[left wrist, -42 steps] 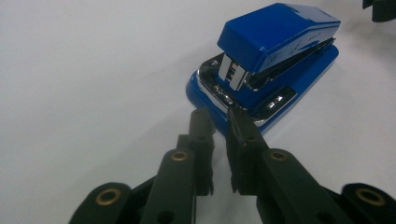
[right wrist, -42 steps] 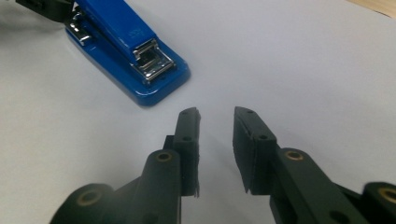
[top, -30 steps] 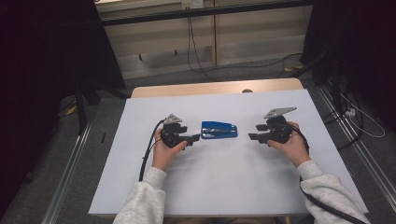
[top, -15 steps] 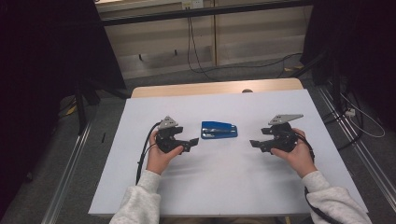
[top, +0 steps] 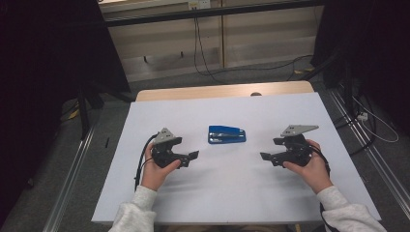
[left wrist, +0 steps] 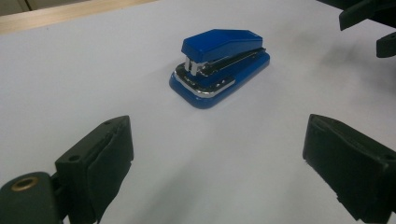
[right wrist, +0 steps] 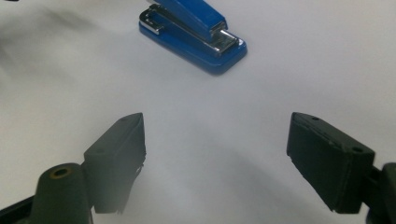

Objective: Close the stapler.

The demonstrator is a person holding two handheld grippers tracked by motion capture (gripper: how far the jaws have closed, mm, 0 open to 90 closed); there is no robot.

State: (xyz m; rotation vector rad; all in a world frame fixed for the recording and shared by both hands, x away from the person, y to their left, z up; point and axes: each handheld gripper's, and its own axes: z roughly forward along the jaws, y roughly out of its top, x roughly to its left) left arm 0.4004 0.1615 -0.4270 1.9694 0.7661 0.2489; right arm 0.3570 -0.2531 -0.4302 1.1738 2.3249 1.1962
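Observation:
A blue stapler lies flat near the middle of the white table top, closed, with nothing touching it. My left gripper hovers to its left and a little nearer to me. Its jaws have just been opening and stand open with nothing between them. My right gripper is off to the stapler's right, also open after opening wider, with only bare table between its jaws. Its jaw tips appear at the top right of the left gripper view.
A strip of wooden table edge runs along the far side of the white sheet. Metal rails flank the table on the floor, and cables lie at the right. A cable trails from the left gripper.
Both hands have drawn away from the stapler, the left one leftwards and the right one rightwards, and both pairs of jaws have spread wider. The stapler has stayed in place.

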